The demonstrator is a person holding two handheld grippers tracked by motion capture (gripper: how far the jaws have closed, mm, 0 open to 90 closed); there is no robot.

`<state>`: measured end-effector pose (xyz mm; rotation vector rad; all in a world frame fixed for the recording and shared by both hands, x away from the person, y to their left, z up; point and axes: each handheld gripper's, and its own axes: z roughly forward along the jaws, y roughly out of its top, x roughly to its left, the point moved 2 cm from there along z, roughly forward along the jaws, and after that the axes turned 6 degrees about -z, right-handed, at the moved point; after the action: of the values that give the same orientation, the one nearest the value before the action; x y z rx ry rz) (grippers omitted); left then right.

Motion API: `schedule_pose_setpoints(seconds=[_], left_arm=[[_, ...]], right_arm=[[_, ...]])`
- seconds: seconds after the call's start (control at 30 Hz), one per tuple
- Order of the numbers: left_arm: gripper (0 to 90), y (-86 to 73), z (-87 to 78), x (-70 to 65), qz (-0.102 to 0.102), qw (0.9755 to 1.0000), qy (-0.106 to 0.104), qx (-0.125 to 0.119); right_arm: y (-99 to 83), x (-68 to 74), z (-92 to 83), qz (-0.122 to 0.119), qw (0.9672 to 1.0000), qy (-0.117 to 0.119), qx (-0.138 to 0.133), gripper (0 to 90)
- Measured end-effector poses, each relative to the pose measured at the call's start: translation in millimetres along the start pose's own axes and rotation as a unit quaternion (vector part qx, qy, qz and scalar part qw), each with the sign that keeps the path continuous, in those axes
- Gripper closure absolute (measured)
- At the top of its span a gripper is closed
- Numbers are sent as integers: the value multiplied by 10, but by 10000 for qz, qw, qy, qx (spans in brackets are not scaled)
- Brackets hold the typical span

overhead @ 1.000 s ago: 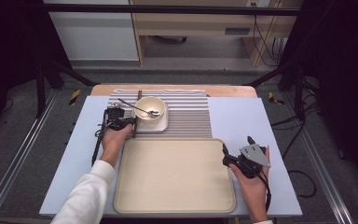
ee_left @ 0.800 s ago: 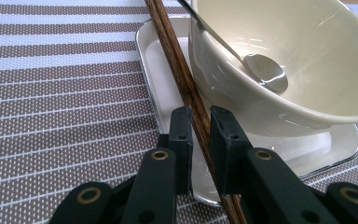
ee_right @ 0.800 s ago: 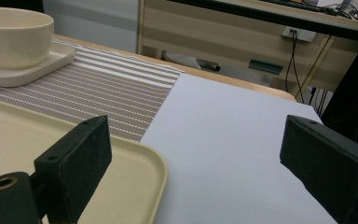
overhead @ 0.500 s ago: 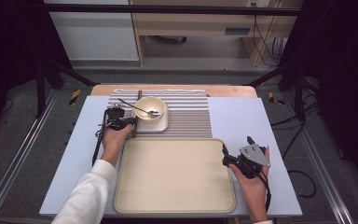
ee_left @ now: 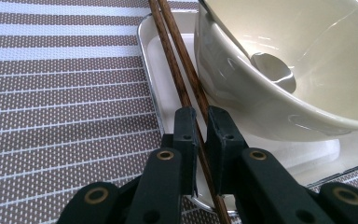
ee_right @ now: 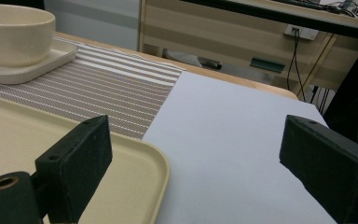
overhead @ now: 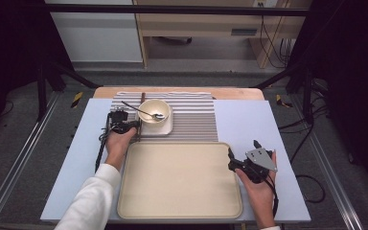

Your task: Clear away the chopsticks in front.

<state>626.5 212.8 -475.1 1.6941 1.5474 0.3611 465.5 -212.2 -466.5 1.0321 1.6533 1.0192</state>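
While the left gripper (ee_left: 199, 122) sits at the left side of the small white plate (ee_left: 168, 88), its two black jaws are pressed close around a pair of brown chopsticks (ee_left: 179, 70). The chopsticks lie along the plate's left edge, just beside the cream bowl (ee_left: 298, 60). A spoon (overhead: 146, 113) rests in the bowl, with its handle sticking out over the rim. Bowl and plate sit on a striped mat (overhead: 191, 120) at the far side of the light blue table top (overhead: 249, 122). A big cream tray (overhead: 179, 179) lies near the person, and it looks bare. The right gripper (overhead: 234, 162) is held at the tray's right edge, maybe just above it. Its jaws stand wide apart with nothing between them.
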Motion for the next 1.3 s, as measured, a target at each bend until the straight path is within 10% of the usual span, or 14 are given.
schedule_pose_setpoints(seconds=[1.3], left_arm=[[840, -37, 27, 7, -699, 9974, 97, -174]], right_arm=[[-4, 19, 9, -2, 10000, 48, 60, 110]])
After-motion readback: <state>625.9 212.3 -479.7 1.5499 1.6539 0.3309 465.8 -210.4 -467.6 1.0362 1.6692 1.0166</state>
